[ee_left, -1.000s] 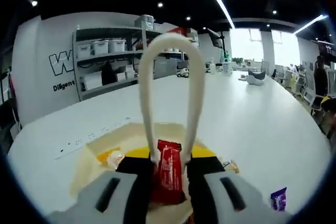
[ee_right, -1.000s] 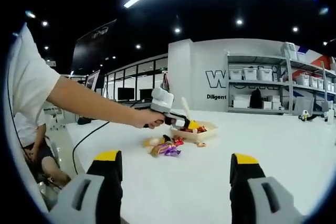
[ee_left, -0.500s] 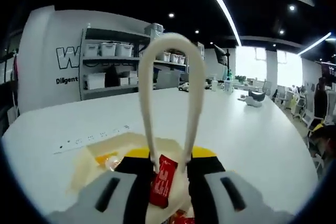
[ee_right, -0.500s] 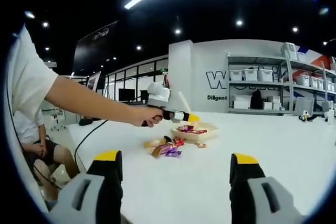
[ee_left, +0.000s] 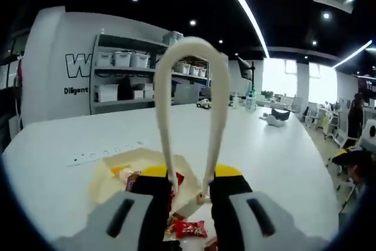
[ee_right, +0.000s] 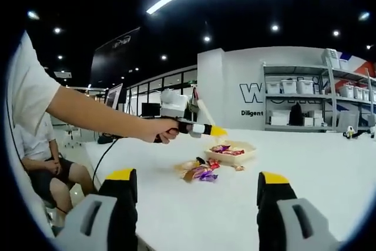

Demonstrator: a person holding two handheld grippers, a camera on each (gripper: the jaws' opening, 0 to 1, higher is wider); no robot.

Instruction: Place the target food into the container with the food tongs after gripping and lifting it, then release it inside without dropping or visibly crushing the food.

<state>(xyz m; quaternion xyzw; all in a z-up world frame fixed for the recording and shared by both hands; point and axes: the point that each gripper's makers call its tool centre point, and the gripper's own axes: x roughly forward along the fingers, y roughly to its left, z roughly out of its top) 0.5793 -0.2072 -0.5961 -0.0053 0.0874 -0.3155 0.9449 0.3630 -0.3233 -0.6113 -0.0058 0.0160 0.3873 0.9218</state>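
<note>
The left tool [ee_left: 189,195] holds a pair of cream food tongs [ee_left: 189,110] between its jaws, closed on the tong arms near their tips, with the looped end of the tongs pointing away from the camera. In the left gripper view nothing appears between the tong tips; whether a candy is still pinched there cannot be told. Below and just left of the tool sits the shallow tray [ee_left: 103,174], tan and open-topped, with wrapped sweets in it, among them a red wrapper [ee_left: 176,178] at the near edge. Another red candy [ee_left: 189,228] lies on the white counter [ee_left: 276,151] outside the tray, just under the tool.

The chief risk is judged to be a miss: the tray's near edge lies right under the tongs, so a piece let go here could land on the counter instead of inside. Squeezing harder to be safe could crush a wrapper.

In the right gripper view, the person's arm reaches out level from the left, the hand [ee_right: 157,131] wrapped round the left tool's handle, the tongs raised above the tray [ee_right: 232,157]. A small heap of loose candies [ee_right: 200,171] lies just beside the tray. The right tool [ee_right: 197,195] hangs well back with its jaws wide apart, holding nothing.
</note>
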